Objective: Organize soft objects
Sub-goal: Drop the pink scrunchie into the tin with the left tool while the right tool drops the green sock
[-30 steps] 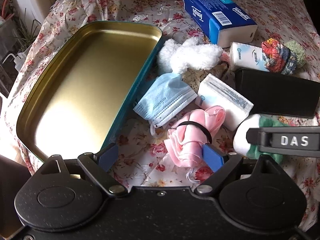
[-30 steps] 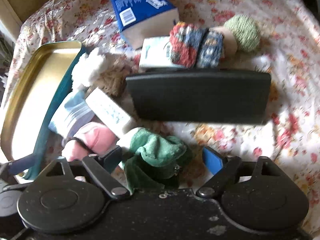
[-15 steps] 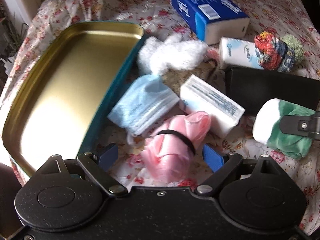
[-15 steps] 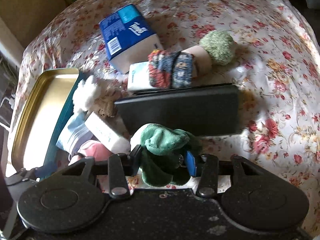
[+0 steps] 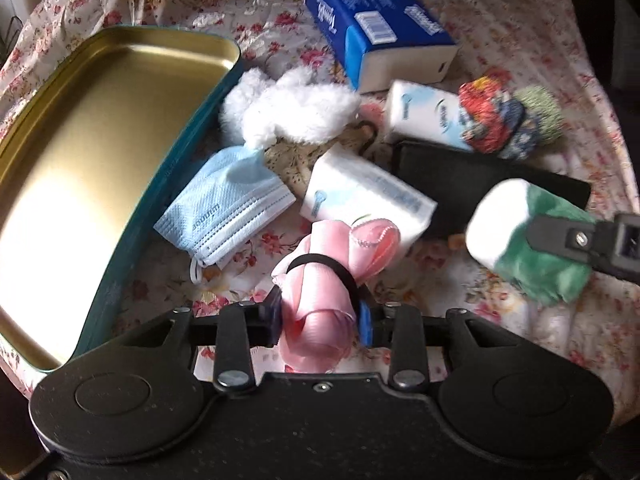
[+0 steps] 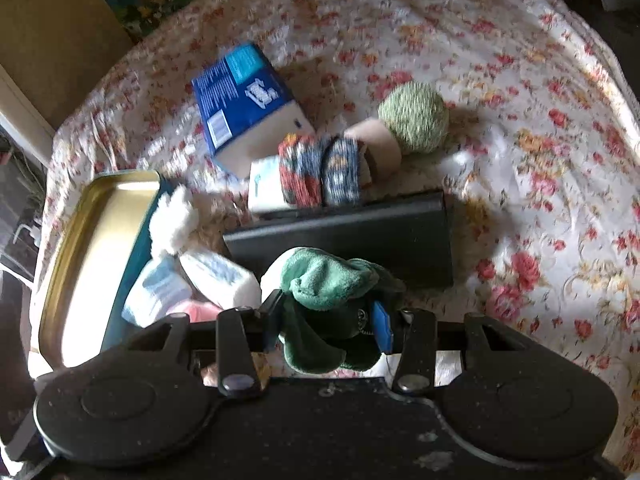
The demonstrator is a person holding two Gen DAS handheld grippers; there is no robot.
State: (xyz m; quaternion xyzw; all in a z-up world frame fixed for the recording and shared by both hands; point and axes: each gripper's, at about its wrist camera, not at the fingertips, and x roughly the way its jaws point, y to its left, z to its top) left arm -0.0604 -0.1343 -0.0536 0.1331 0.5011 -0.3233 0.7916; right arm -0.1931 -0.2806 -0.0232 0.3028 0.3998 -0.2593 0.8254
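The left gripper (image 5: 320, 316), fingers just closed, pinches a pink satin bundle (image 5: 320, 300) beside the gold tin tray (image 5: 120, 128), while only the right view shows the right gripper (image 6: 328, 320) clamping a green plush cloth (image 6: 324, 280) (lifted).

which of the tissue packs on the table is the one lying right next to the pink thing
The small white pack in the middle, touching the pink ribbon bundle. The big blue pack and the white one by the knitted rolls lie farther back.

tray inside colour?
Gold, shiny metal, with a teal outer wall; the tray shows best in the left wrist view.
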